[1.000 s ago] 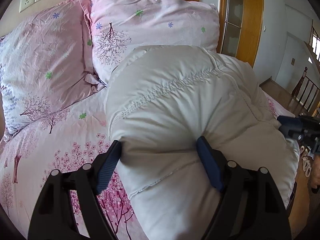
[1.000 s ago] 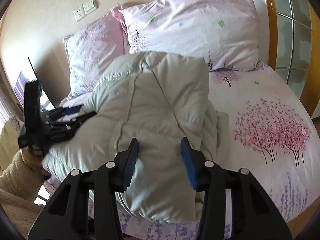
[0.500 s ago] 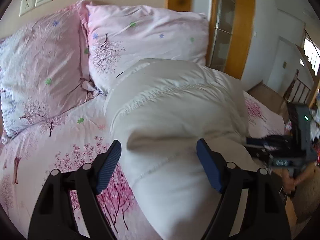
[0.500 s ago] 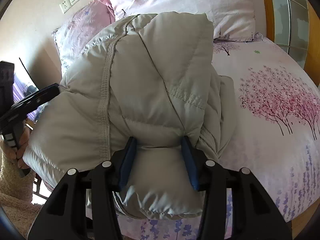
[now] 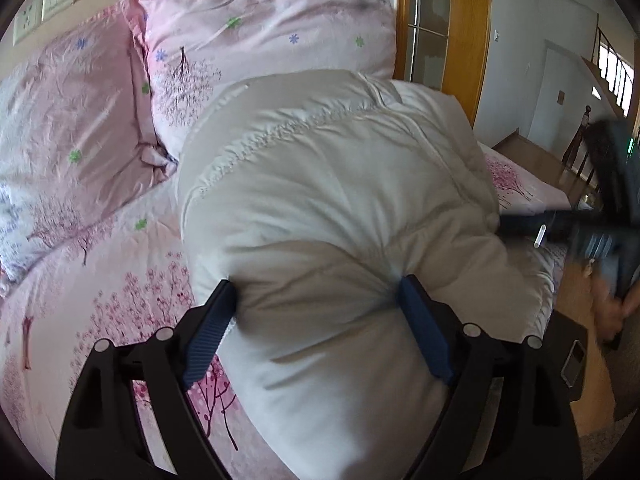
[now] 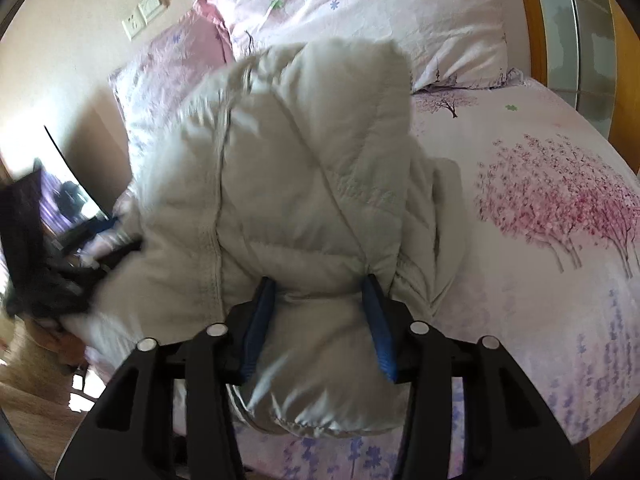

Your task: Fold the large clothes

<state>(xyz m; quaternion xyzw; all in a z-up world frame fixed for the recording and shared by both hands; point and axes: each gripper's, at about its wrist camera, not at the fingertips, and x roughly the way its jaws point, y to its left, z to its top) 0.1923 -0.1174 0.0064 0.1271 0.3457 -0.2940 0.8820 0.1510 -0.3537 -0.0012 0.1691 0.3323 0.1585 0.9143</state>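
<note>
Pink flowered cotton covers the bed [image 5: 120, 264], the biggest thing I see, with two pillows [image 5: 256, 40] at twelve o'clock. On it, near the front edge, lies the pale puffy down jacket [image 5: 340, 208], bundled into a thick mound with its far end reaching toward the pillows. I judge it light but bulky, soft and springy, with a slick shell that will slide and puff back open unless pressed flat. The quilted seams look like the firmest places to take hold. My left gripper [image 5: 316, 320] has its fingers spread wide around a fat roll of the jacket's near end, squeezing into the padding. My right gripper [image 6: 318, 312] pinches a narrower fold at six o'clock in its view, blue pads sunk into the fabric.
</note>
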